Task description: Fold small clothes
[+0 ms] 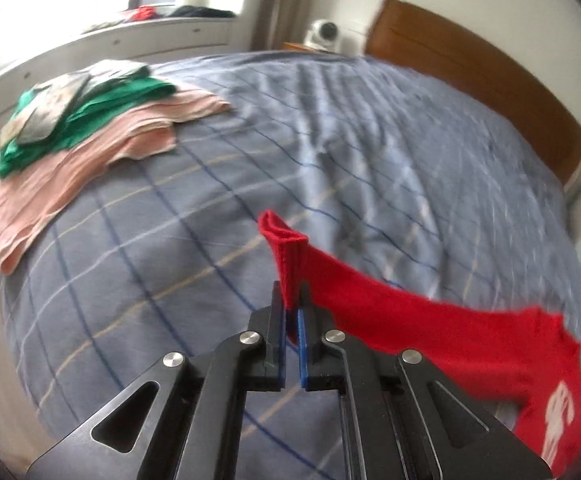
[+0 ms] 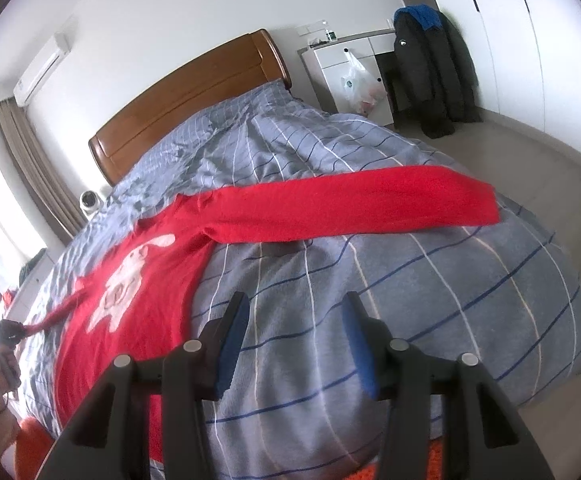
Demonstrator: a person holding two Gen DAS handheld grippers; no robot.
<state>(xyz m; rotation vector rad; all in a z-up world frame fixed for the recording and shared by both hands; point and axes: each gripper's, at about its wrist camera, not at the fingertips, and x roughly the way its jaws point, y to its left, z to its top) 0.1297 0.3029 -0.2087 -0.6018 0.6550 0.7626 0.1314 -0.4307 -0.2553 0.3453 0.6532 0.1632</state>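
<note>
A small red sweater [image 2: 130,280] with a white animal print lies face up on the grey checked bed cover [image 2: 410,300]. One sleeve [image 2: 350,204] is stretched out flat to the right. My left gripper [image 1: 292,292] is shut on the cuff of the other sleeve [image 1: 284,248] and holds it lifted above the bed; it shows small at the far left of the right wrist view [image 2: 10,330]. My right gripper [image 2: 294,312] is open and empty, above the bed cover just right of the sweater's body.
A stack of folded clothes, pink [image 1: 70,172], green [image 1: 102,112] and patterned, lies at the bed's far left corner. A wooden headboard [image 2: 178,112], a white cabinet with a hanging bag [image 2: 358,80], a dark coat [image 2: 434,72] and an orange rug [image 2: 470,468] surround the bed.
</note>
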